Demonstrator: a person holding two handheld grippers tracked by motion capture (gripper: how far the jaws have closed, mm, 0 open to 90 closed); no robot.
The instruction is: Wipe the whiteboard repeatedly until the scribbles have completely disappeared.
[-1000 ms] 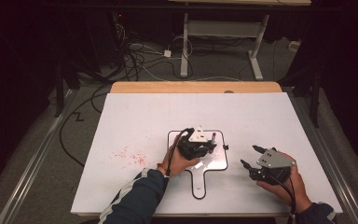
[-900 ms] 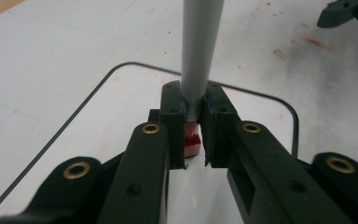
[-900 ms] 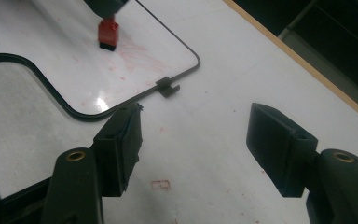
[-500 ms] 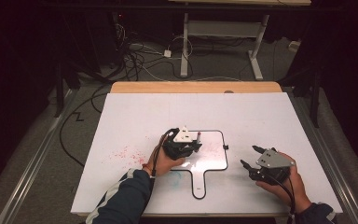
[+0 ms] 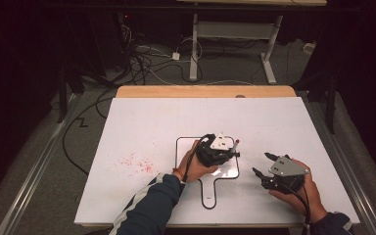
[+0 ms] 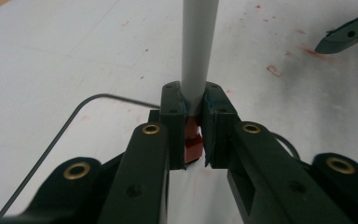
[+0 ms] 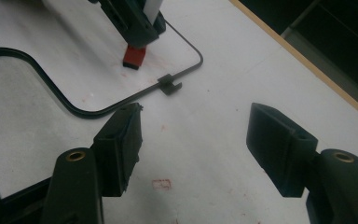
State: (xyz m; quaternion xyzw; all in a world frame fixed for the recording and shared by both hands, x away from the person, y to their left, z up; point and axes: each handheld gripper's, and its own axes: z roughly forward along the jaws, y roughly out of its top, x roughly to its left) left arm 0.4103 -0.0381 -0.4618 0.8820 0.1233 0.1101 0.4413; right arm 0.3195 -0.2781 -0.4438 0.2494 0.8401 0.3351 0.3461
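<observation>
A person is working at a white counter (image 5: 142, 127) flecked with red marks. The left hand-held gripper (image 6: 194, 109) is clamping a smooth grey marker (image 6: 198, 51) with a red tip, upright inside the thin black paddle-shaped outline (image 5: 178, 147) drawn on the counter. The marker's top is cut off in the left gripper view, and in the high view the left hand is hiding most of it. Just to the right of the outline, the right hand-held gripper (image 7: 193, 149) is resting with its blocky matte-black jaws wide apart, holding nothing.
</observation>
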